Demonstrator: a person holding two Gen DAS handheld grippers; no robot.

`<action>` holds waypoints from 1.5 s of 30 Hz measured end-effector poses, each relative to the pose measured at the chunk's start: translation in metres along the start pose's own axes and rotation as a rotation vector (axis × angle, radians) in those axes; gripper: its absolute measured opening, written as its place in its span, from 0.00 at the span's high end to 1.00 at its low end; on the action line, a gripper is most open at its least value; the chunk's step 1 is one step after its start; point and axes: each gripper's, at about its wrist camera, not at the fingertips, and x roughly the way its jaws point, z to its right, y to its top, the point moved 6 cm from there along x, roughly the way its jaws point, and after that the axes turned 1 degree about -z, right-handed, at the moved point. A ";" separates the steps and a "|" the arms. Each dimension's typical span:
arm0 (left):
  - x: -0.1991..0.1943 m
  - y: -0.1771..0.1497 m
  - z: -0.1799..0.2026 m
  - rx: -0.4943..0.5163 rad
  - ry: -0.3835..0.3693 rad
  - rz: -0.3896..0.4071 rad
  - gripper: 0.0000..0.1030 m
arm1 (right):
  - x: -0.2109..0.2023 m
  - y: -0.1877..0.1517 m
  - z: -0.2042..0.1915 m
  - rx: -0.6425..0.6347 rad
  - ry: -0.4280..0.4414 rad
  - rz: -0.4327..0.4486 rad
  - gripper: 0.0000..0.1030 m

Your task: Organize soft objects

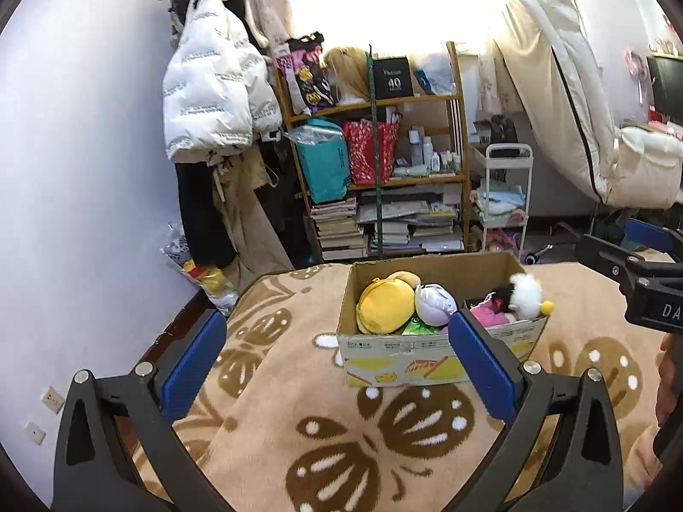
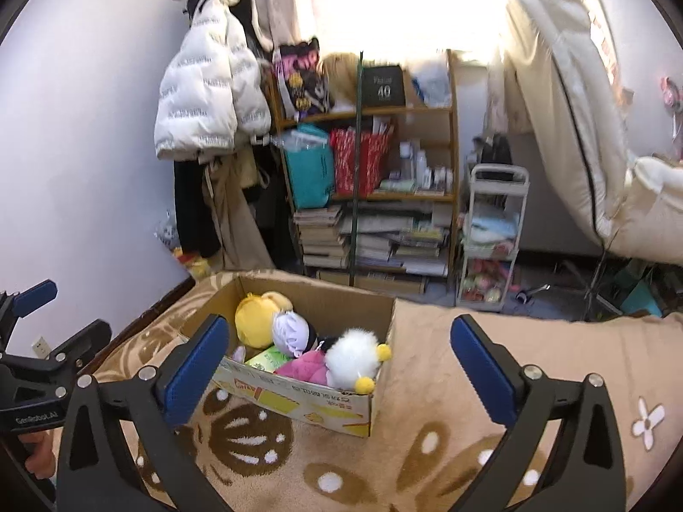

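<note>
Both tools, left tool [image 1: 337, 367] and right tool [image 2: 339, 367], spread wide, holding nothing. Soft toys [image 2: 299, 341] lie in the cardboard box [image 1: 427, 367] on the bed blanket [image 1: 299, 426]. Box sits ahead of both, right-of-centre for left, left-of-centre for right; neither clearly nearer.

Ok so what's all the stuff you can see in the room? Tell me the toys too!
cardboard box: one, brown with yellow print, on the blanket
yellow plush: one, in the box, far left
lilac-headed doll: one, middle of box
white fluffy plush: one, yellow feet, right end of box
pink plush: one, near wall of box
blanket: one, tan with brown butterflies, under the box
white puffer jacket: one, hanging on the wall
wooden shelf: one, holding bags, bottles, stacked books
white cart: one, right of shelf
left gripper: black, blue pads, open, empty
right gripper: same, open, empty
</note>
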 end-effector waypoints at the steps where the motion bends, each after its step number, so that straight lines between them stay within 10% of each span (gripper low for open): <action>1: -0.010 -0.001 -0.002 -0.017 -0.004 0.012 0.01 | -0.005 0.000 0.000 0.000 0.000 0.005 0.00; 20: -0.072 -0.036 -0.020 -0.077 -0.019 0.103 0.01 | -0.090 -0.027 -0.015 -0.036 -0.009 0.109 0.00; 45: -0.048 -0.056 -0.018 -0.109 -0.072 0.048 0.01 | -0.068 -0.055 -0.004 0.017 -0.027 0.085 0.00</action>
